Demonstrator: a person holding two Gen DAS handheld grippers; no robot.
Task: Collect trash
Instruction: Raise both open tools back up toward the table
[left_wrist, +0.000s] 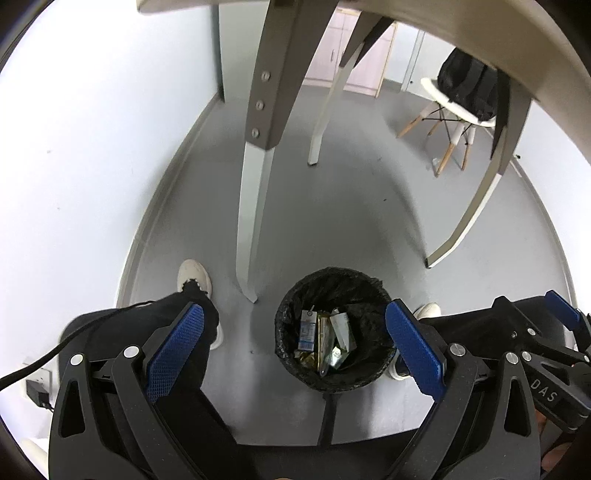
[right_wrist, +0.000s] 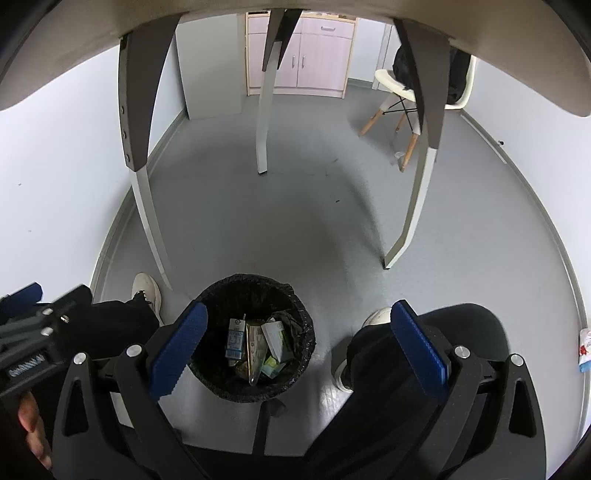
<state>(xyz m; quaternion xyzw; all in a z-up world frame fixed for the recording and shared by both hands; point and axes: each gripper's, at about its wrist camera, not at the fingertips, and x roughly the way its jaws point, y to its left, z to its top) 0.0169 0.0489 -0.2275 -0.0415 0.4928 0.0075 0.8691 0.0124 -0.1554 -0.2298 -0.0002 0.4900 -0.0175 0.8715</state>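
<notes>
Both claws gaping and empty, left claw (left_wrist: 295, 343), right claw (right_wrist: 299, 341), above lined bin (right_wrist: 236, 288) holding cartons (right_wrist: 273, 338)

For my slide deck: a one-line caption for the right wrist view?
Open right tongs above a black-lined bin holding cartons.

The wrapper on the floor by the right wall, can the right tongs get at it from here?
Probably yes: the wrapper lies in the open, and the right tongs are open and empty.
</notes>
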